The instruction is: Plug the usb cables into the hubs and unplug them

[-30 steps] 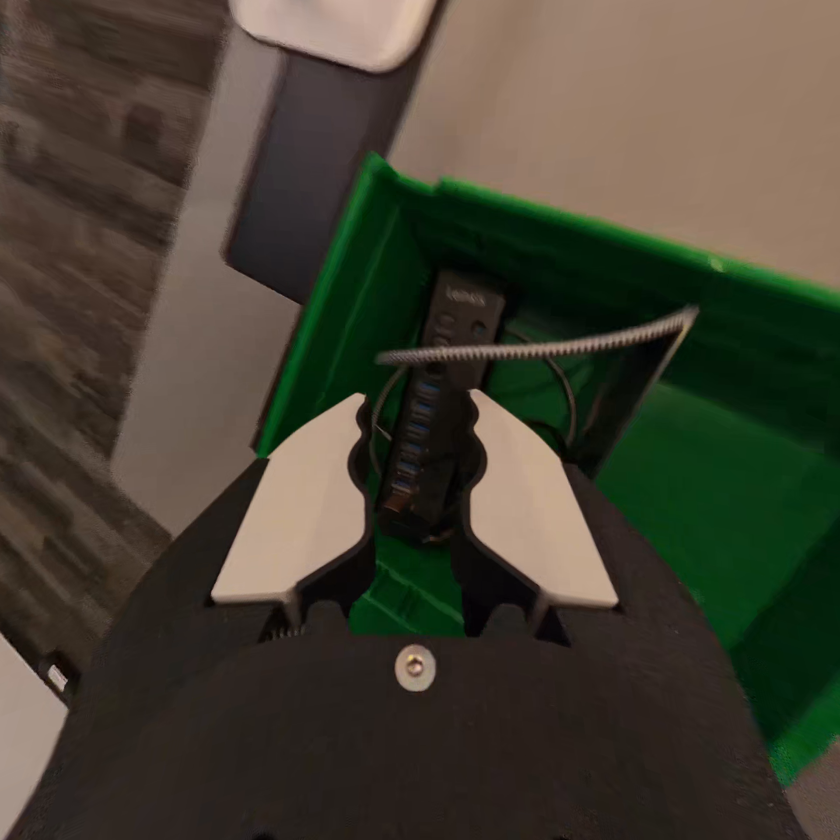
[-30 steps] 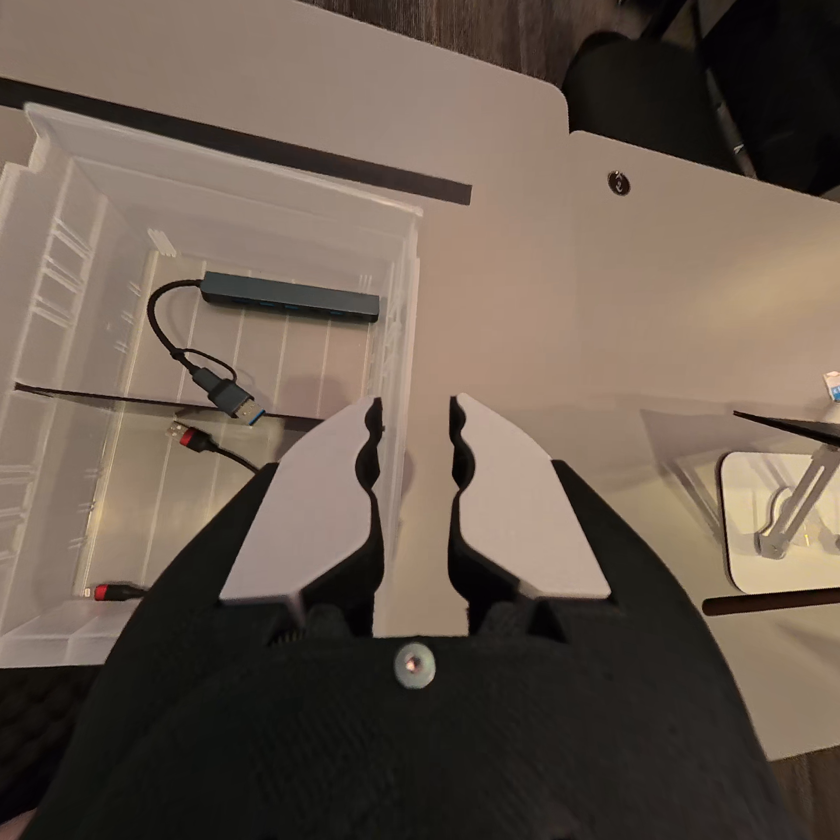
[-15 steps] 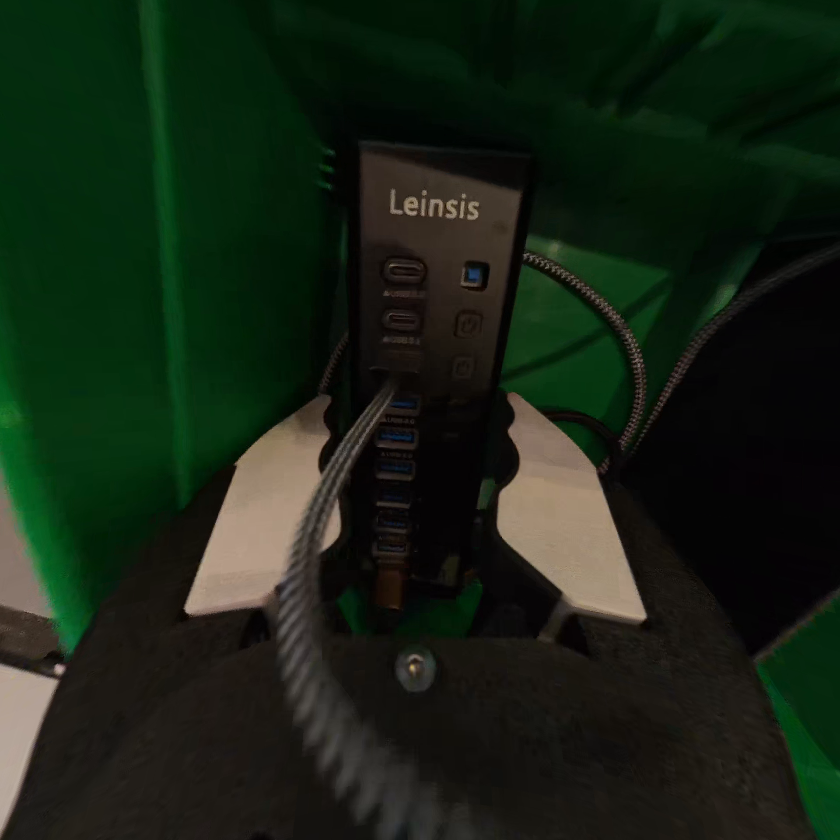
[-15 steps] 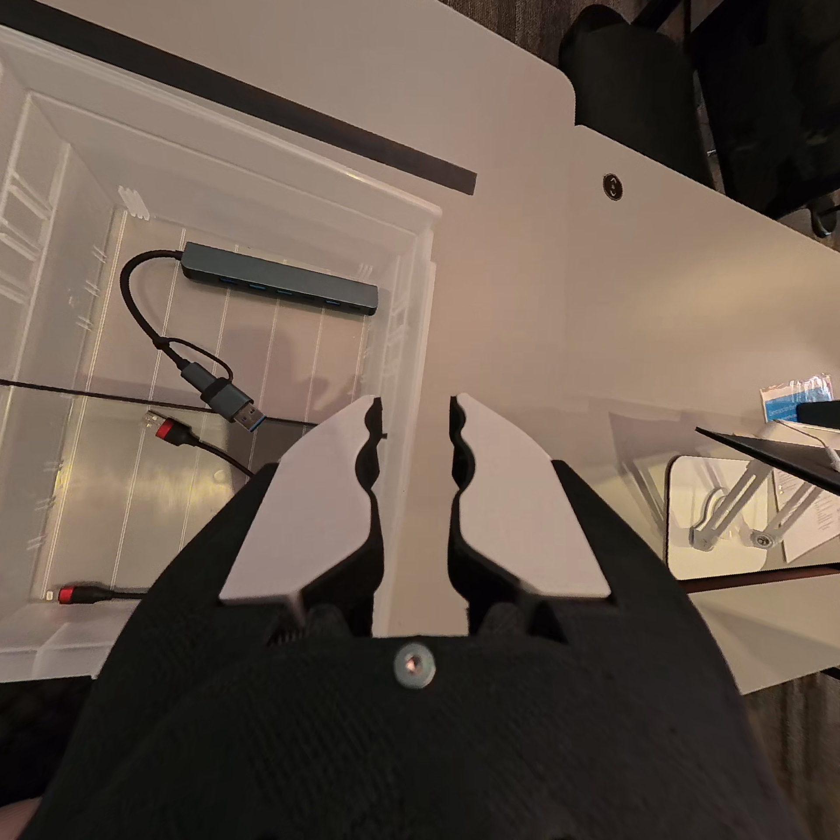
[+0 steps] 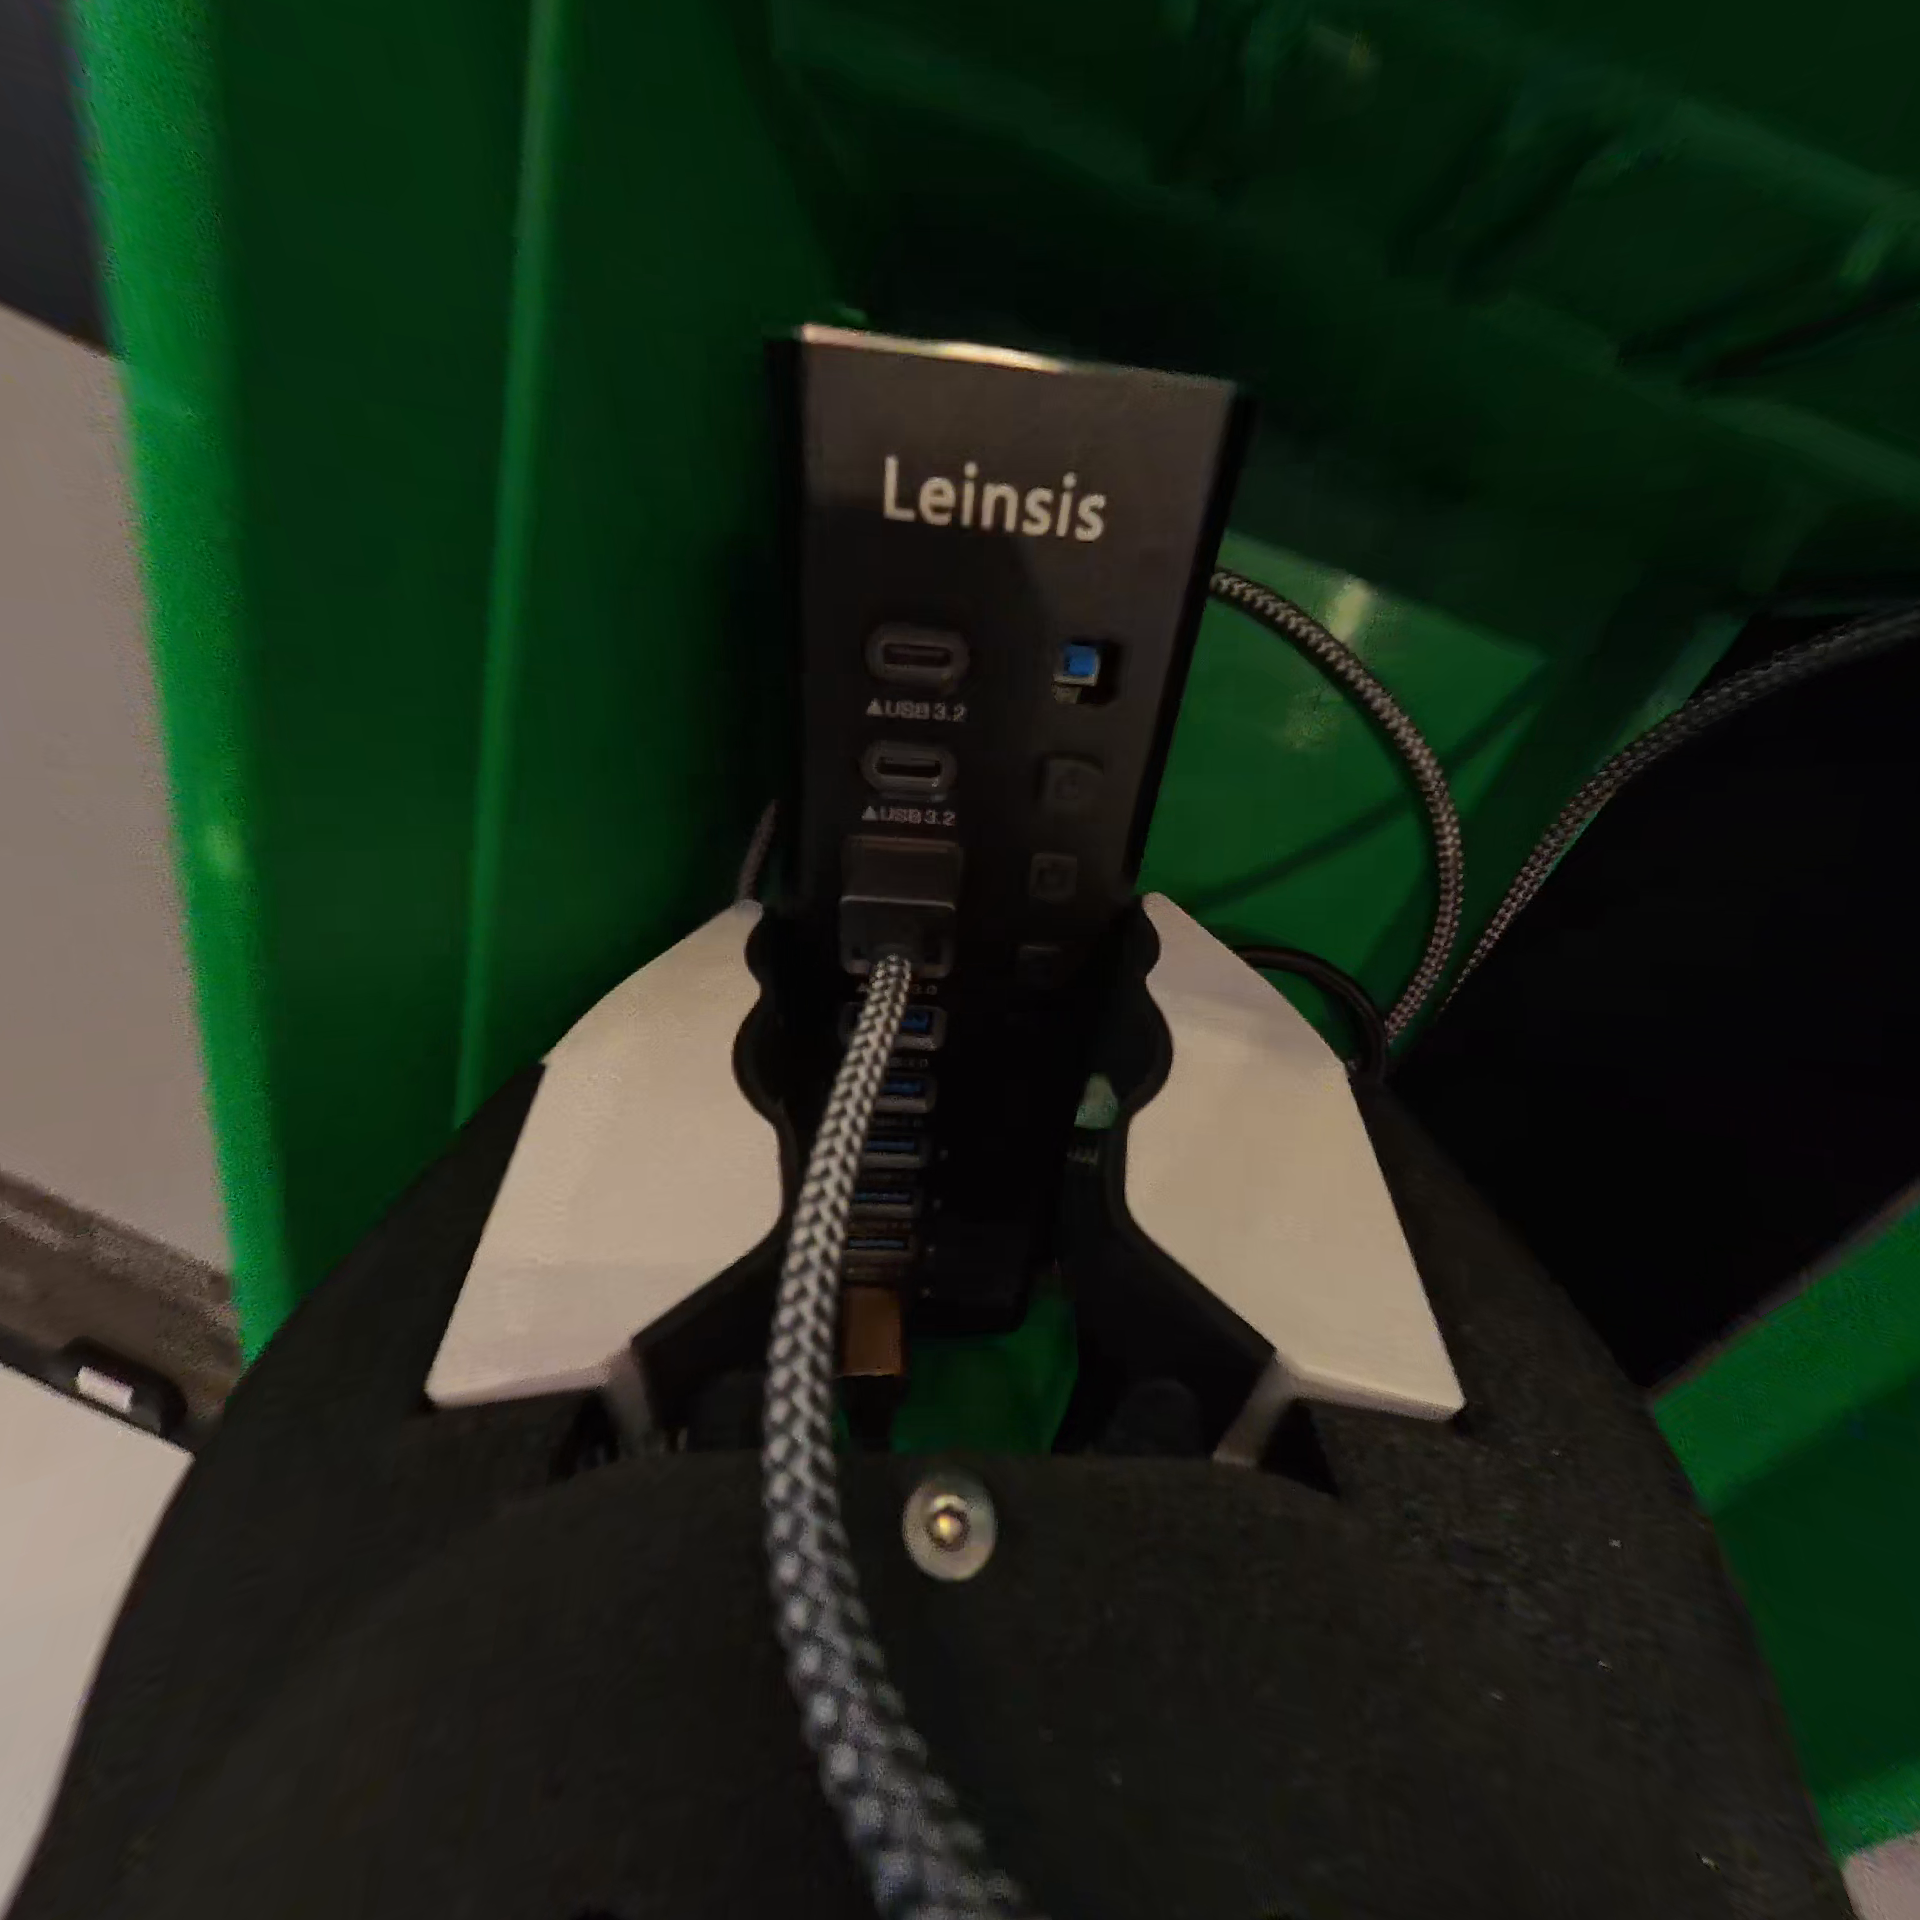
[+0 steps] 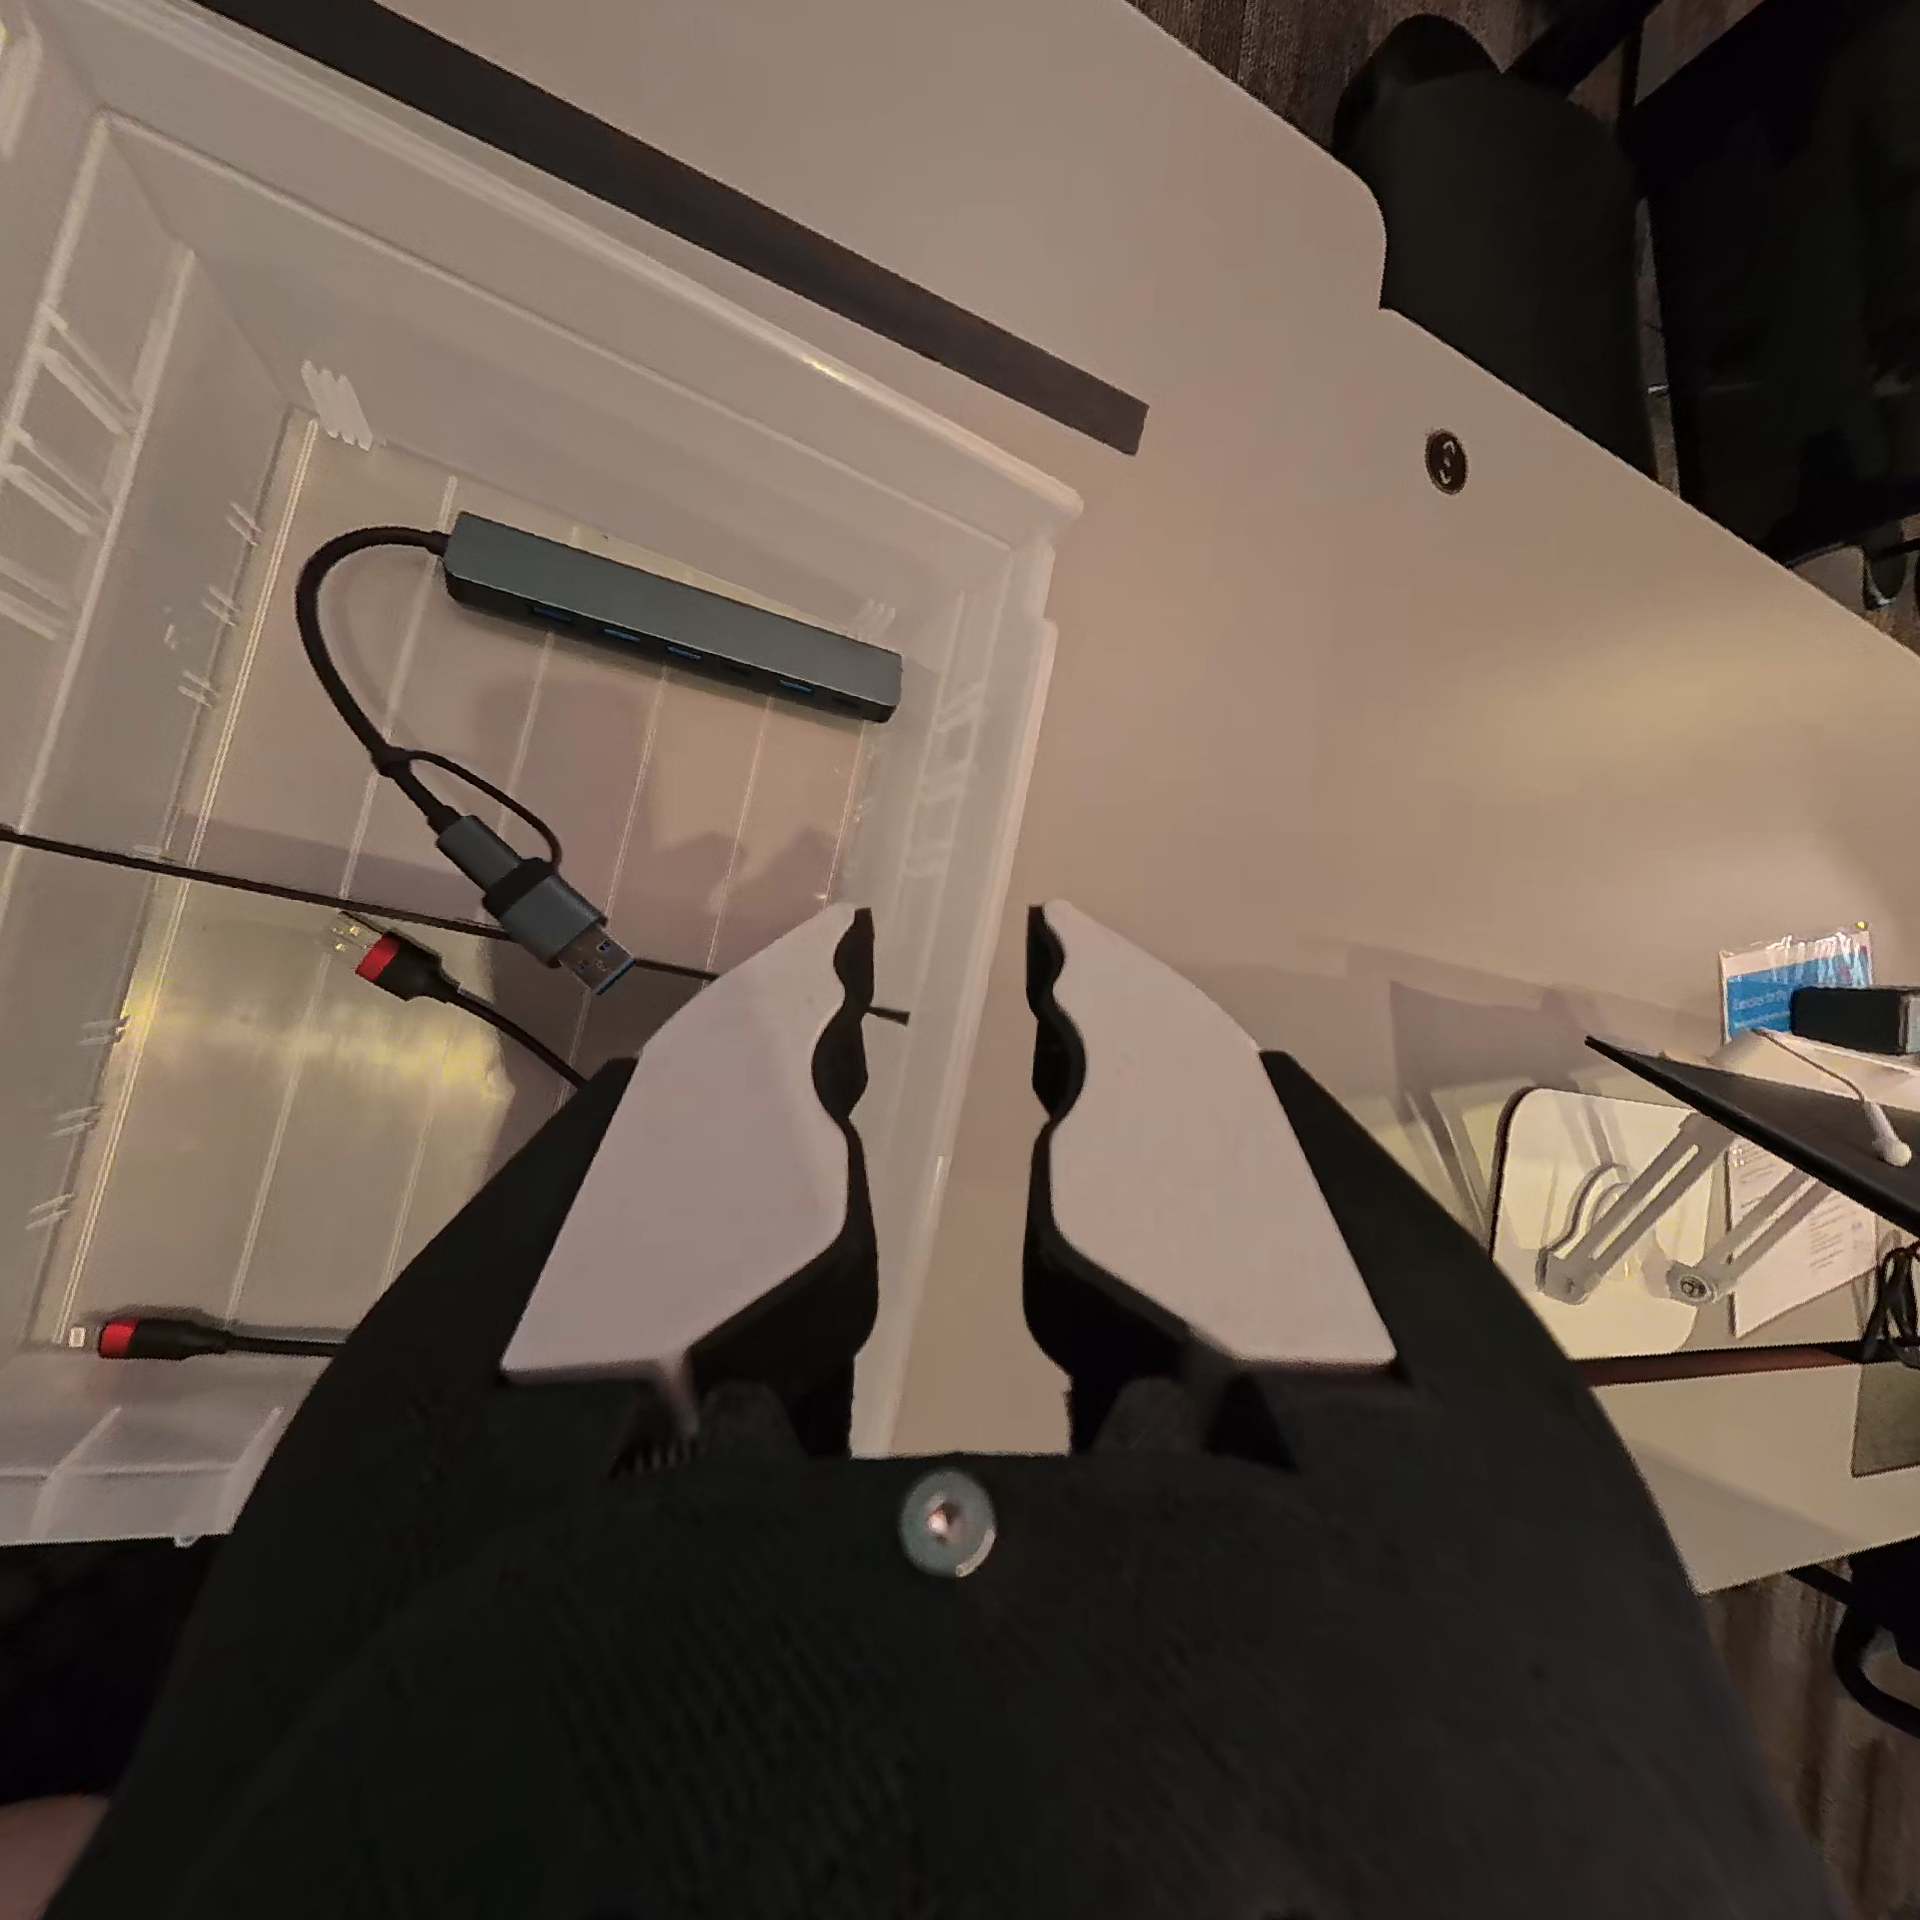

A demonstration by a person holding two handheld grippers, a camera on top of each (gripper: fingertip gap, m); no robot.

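My left gripper (image 5: 951, 925) is down inside a green bin (image 5: 416, 623), its jaws closed against the sides of a black multi-port hub (image 5: 997, 644) that stands upright. A grey braided cable (image 5: 831, 1195) is plugged into a port of the hub and runs back over the gripper body. My right gripper (image 6: 943, 920) is open and empty, above the right wall of a clear plastic bin (image 6: 997, 831). In that bin lie a slim grey hub (image 6: 675, 618) with its own plug (image 6: 566, 925), and two red-tipped cable ends (image 6: 390, 961) (image 6: 125, 1335).
More braided cable (image 5: 1434, 831) loops behind the black hub in the green bin. The clear bin sits on a white table (image 6: 1351, 727). A laptop stand (image 6: 1621, 1216) is at the right, and a dark chair (image 6: 1507, 208) beyond the table's far edge. The tips of one gripper are about 75 cm away from the tips of the other.
My left gripper went down into the green bin, opened wider and closed around the black hub; the braided cable now lies over its body. My right gripper drifted slightly over the clear bin, still open.
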